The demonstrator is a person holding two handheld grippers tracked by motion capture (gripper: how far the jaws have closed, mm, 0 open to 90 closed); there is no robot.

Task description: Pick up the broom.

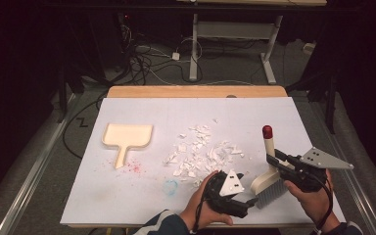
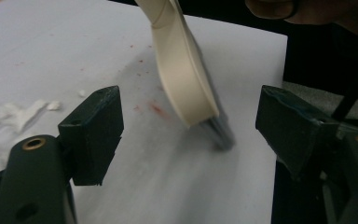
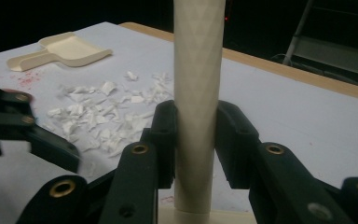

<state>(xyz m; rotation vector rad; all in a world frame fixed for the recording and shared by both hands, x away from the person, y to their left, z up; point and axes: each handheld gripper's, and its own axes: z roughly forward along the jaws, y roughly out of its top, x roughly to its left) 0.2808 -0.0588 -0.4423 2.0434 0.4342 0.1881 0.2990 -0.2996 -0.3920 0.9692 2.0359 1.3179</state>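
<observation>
Landmark is the paper scraps (image 1: pixel 200 152). Dustpan (image 1: pixel 126 138) lies well left of them, untouched, so sweeping now would scatter bits with nothing to catch them. My left gripper (image 1: pixel 247 201), just right of the scraps' near edge, is spread and empty, and could knock the brush (image 1: pixel 269 183). My right gripper (image 1: pixel 272 160) clamps its handle, farther right; the tilted brush could twist.

Your wooden bench (image 1: pixel 196 91) carries a white sheet (image 1: pixel 254 122) over nearly its whole top. On the sheet you have a cream plastic dustpan (image 1: pixel 126 137) at the left, a scatter of white paper scraps (image 1: pixel 200 154) mid-sheet, red specks (image 1: pixel 134 168) beside the dustpan's handle and a faint blue ring mark (image 1: pixel 171 186).
</observation>
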